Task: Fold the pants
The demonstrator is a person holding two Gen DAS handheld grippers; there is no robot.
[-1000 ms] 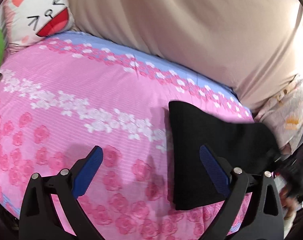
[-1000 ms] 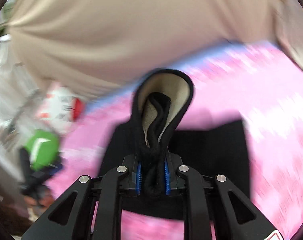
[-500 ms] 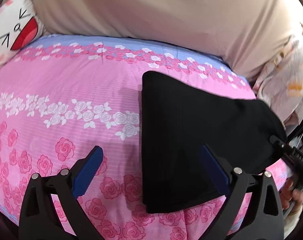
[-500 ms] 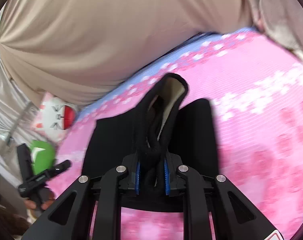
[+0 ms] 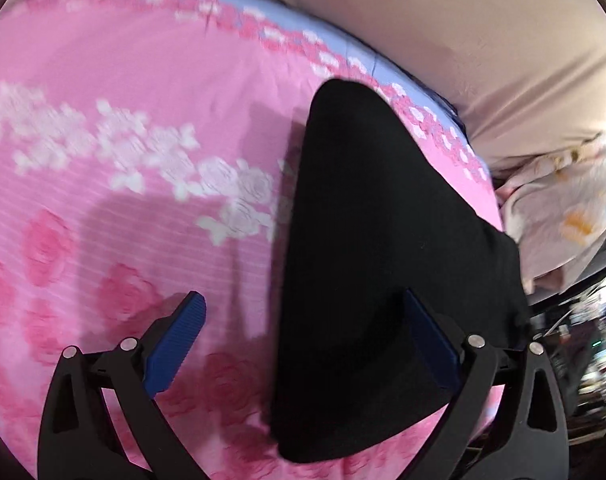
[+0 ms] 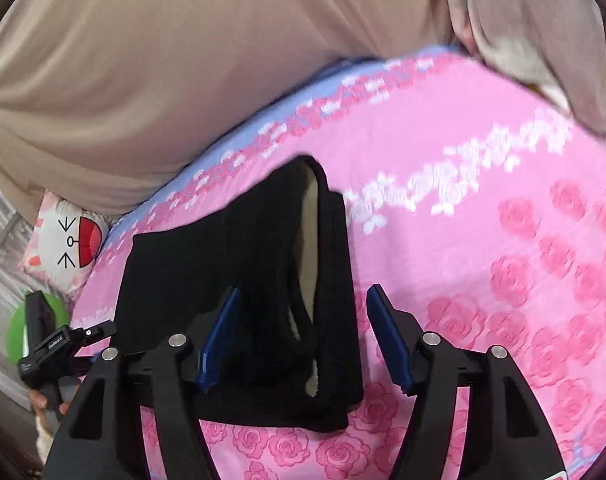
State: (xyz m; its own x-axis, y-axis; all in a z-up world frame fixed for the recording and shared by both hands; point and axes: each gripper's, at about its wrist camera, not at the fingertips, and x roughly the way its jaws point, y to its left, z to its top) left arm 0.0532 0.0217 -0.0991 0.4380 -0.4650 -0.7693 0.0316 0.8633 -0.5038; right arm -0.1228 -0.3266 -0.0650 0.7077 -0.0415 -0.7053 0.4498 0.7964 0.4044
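Observation:
The black pants (image 5: pixel 383 248) lie folded in a compact stack on the pink floral bed sheet (image 5: pixel 103 128). In the right wrist view the pants (image 6: pixel 207 264) show a beige lining at the folded waistband. My left gripper (image 5: pixel 307 344) is open and empty, its right finger over the near left part of the pants. My right gripper (image 6: pixel 303 336) is open, its fingers on either side of the waistband fold, no longer pinching it. The left gripper also shows at the left edge of the right wrist view (image 6: pixel 59 344).
A beige curtain (image 6: pixel 163 60) hangs along the far side of the bed. A white cartoon-face pillow (image 6: pixel 67 240) and a green object (image 6: pixel 19 332) sit beyond the pants. A pale floral cloth (image 5: pixel 563 220) lies past the bed's right edge.
My right gripper has opened and let go of the waistband fold, which has dropped onto the stack. My left gripper has moved closer over the pants, still open.

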